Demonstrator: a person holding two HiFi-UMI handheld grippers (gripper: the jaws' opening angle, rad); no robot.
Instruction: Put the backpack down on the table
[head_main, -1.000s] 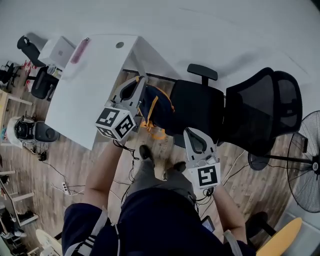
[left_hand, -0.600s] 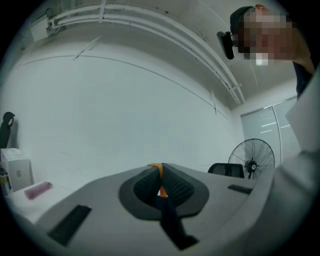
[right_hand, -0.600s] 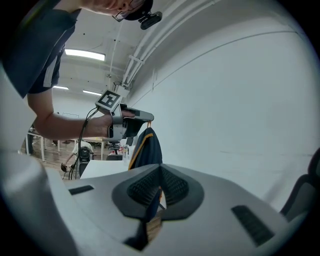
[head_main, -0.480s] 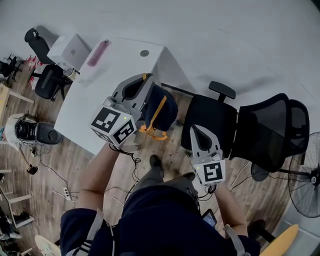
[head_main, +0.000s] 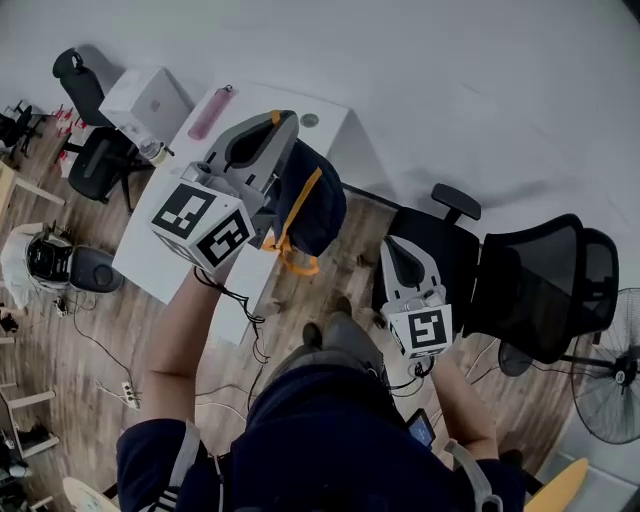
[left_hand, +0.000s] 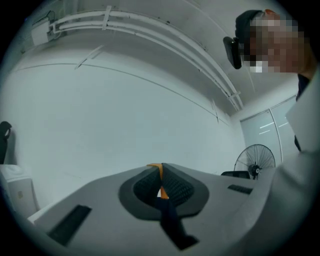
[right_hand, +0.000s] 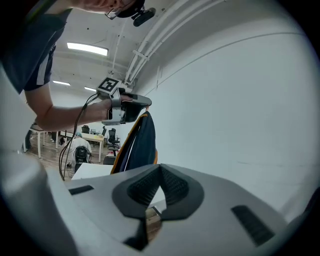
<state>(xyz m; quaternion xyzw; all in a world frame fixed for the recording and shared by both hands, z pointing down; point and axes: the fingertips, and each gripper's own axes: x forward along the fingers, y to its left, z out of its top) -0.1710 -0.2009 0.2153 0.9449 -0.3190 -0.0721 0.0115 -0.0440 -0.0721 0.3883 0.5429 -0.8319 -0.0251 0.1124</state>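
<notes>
White table (head_main: 140, 257) | wood floor (head_main: 90, 330) | white wall (head_main: 450, 80) | backpack (head_main: 310, 200) in L tool (head_main: 283, 122)

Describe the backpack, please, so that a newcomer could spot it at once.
Start at the white table on the head view's left. By its right edge, the left gripper holds a dark backpack up by its strap. Orange trim sets it apart from the black chair beside it.

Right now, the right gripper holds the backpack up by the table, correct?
Not quite. The left gripper holds the backpack up by the table, its jaws clamped on the strap; the right gripper view shows this. The right gripper holds nothing.
</notes>
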